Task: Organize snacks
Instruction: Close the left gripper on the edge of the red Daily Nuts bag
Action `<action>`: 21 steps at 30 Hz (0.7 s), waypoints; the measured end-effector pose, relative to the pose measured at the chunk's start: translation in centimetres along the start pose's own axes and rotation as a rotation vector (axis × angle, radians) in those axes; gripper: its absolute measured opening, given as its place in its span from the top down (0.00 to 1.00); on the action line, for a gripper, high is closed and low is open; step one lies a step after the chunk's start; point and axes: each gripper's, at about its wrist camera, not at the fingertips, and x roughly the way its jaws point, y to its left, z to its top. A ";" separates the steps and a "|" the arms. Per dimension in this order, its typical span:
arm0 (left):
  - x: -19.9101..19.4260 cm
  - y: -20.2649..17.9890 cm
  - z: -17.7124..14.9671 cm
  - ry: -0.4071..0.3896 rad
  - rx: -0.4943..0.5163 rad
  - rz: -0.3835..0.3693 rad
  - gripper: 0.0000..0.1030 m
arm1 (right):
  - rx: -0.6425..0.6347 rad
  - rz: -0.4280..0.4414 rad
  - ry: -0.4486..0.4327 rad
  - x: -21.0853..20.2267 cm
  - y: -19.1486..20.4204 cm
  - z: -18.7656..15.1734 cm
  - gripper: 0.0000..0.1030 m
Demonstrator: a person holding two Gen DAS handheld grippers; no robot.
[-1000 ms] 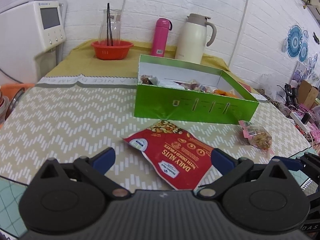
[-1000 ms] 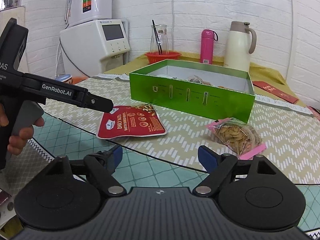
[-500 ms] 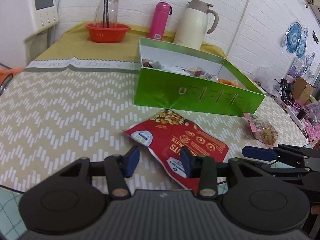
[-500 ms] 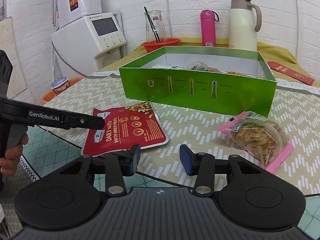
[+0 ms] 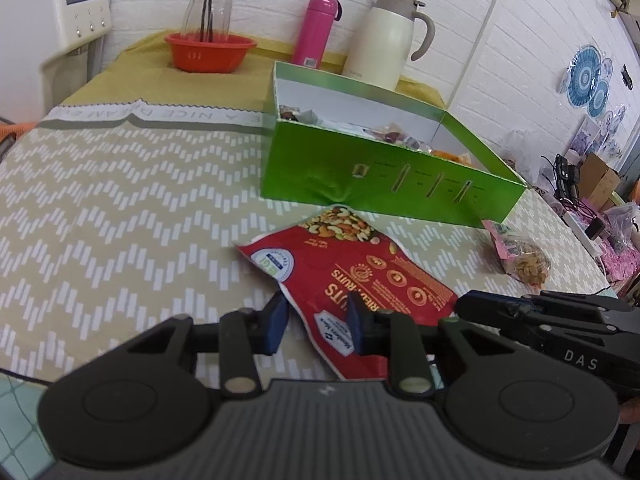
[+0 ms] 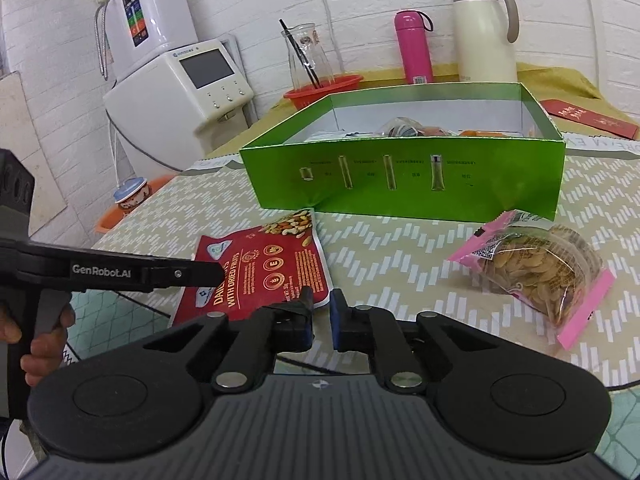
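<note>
Closing, the jaws of the left gripper [image 5: 316, 322]: blue pads apart, with the near end of the red nut pouch [image 5: 352, 276] seen in the gap, not visibly pressed. Closing too, the jaws of the right gripper [image 6: 322, 312]: only a narrow slit left, nothing in it, just beside the pouch's near right corner. Both grippers low over the near edge of the desk [image 5: 100, 200], tips near each other across the pouch. Pouch flat on the chevron cloth, its far end touching the front wall of the green box [image 5: 384, 184]. Inside the box, several snack packets. To the right, a clear packet of seeds with pink ends [image 6: 540, 276], on the desk just in front of the box. At the far left of the right wrist view, a hand [image 6: 40, 340] around the left gripper's handle. Beyond the box, an orange bowl [image 5: 210, 52], a pink flask [image 5: 318, 28] and a cream jug [image 5: 388, 40].
</note>
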 end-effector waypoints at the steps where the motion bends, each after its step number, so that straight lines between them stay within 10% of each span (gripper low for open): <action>1: -0.1 -0.1 -0.1 0.008 0.003 -0.008 0.84 | -0.017 0.018 0.006 -0.4 0.3 -0.3 0.93; 7: -1.0 -1.2 -1.1 0.028 0.069 -0.014 0.84 | -0.171 0.057 0.019 -3.0 3.4 -2.2 0.92; 11: -1.3 -1.1 -0.7 -0.010 0.040 0.011 0.57 | -0.169 -0.015 -0.049 -2.7 2.7 -0.8 0.52; 14: -1.1 -0.9 -0.1 -0.031 0.038 0.033 0.55 | -0.117 -0.028 -0.043 -1.3 1.2 0.1 0.33; 21: 0.1 1.1 0.5 -0.016 0.065 0.127 0.62 | -0.041 0.002 0.012 1.9 -0.6 1.0 0.30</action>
